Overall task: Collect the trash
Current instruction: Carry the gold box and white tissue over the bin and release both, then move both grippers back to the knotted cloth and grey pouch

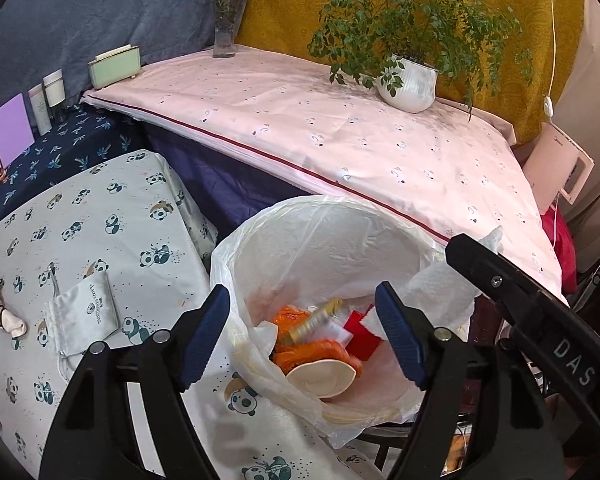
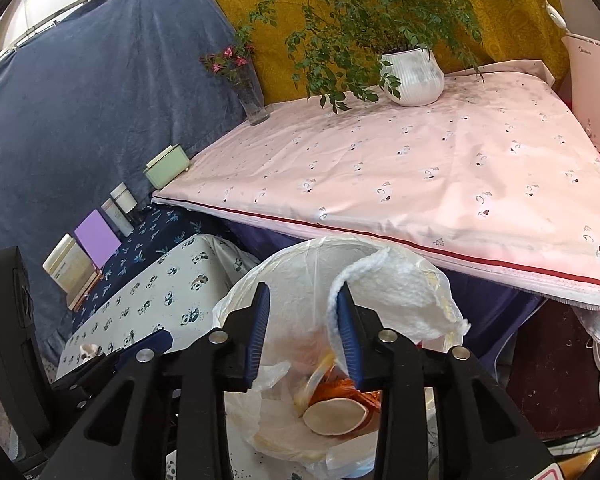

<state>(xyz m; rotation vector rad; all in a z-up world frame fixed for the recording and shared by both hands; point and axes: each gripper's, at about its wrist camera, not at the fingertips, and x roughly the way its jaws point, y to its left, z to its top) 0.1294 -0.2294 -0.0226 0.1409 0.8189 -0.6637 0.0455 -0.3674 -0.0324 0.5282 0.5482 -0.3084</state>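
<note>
Drop step was under way: the right hand-held gripper (image 2: 303,334) stood parted over the lined bin (image 1: 324,216), one white tissue (image 2: 396,292) clinging to its right finger. The left hand-held gripper (image 1: 304,332) gaped wide, empty. Next, probably shake it loose. One bin, two grippers.

A pink cloth (image 1: 340,128) with small motifs, a panda-print white cloth (image 1: 80,232), orange wrappers (image 1: 320,350) in a translucent white bag (image 1: 320,240)

Both grippers, left gripper (image 1: 304,338) and right gripper (image 2: 304,334), are black plastic. Their jaws carry ribbed blue pads (image 1: 206,336) and silver screws (image 1: 162,335). One arm reads "DAS" in white.
</note>
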